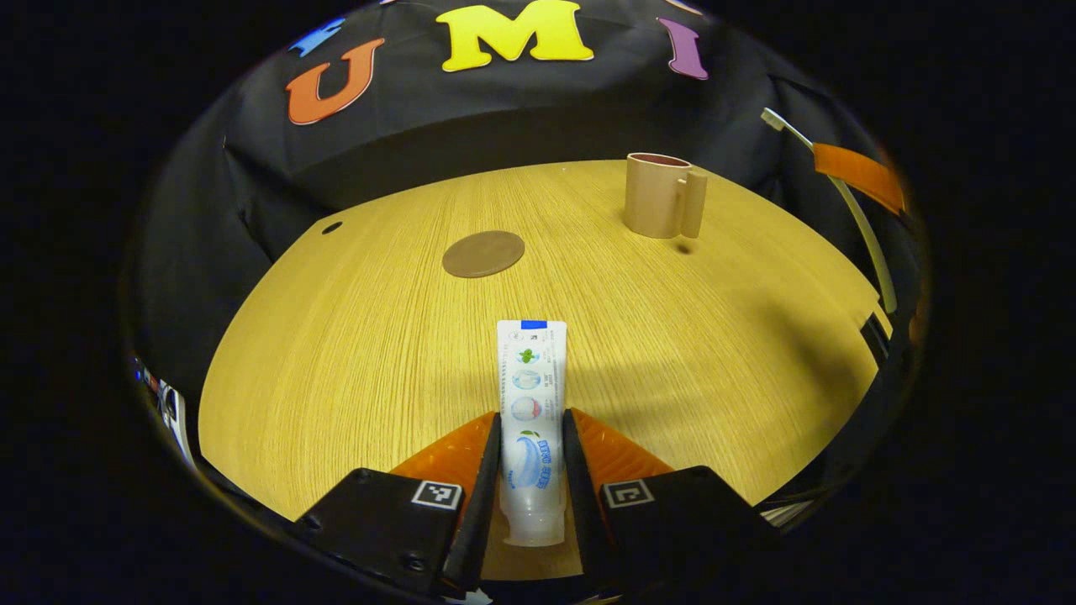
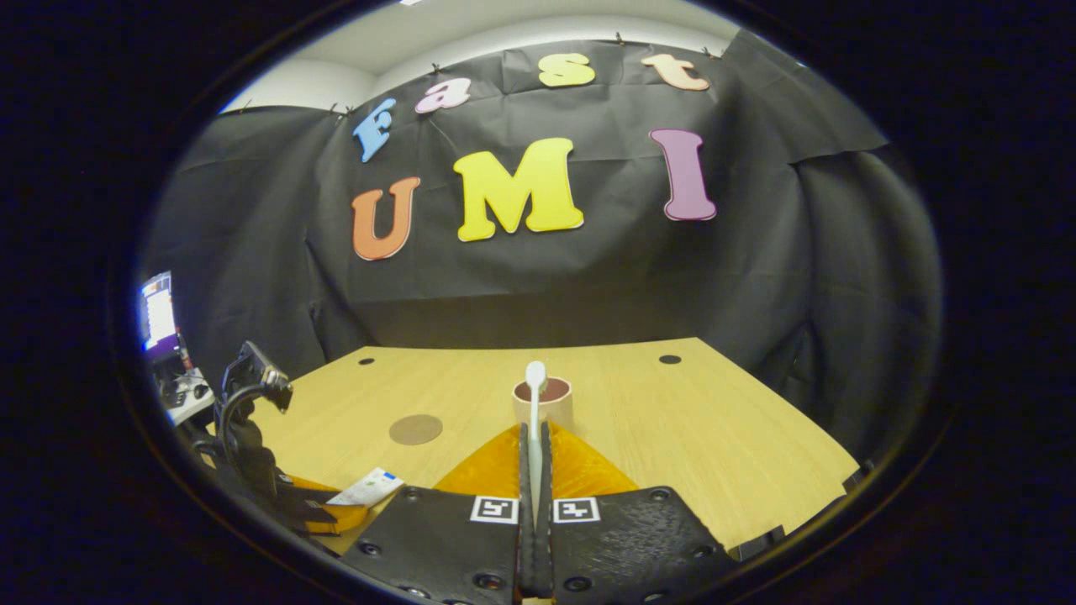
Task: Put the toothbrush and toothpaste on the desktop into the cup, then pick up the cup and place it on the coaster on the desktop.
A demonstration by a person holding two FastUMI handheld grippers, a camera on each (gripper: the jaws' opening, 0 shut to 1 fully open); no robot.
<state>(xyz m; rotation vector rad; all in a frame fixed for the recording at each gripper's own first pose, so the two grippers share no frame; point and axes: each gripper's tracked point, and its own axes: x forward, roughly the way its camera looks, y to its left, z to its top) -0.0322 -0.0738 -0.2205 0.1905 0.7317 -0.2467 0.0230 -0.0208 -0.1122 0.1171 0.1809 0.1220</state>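
In the left gripper view, the toothpaste (image 1: 531, 420) is seen lying lengthwise between the jaws of the left gripper (image 1: 531, 437), cap end nearest the camera. The jaws are set close against both sides of the tube and appear to pinch it, with the tube low over the wooden surface (image 1: 353, 353). Farther off, the round coaster (image 1: 483, 254) lies flat and bare on the surface, and the cup (image 1: 660, 195) stands upright to the right of it, handle turned toward the camera; its inside cannot be made out from this angle.

In the right gripper view, the toothbrush (image 2: 535, 420) is held by its handle in the pressed-together jaws of the right gripper (image 2: 535, 458), its head raised ahead and overlapping the cup's (image 2: 544, 402) open mouth. Whether the head is inside the cup or merely above it cannot be told. The coaster (image 2: 415, 429) is seen well to the left of the cup, and the left gripper (image 2: 324, 508) with the toothpaste (image 2: 370, 487) appears at the lower left.
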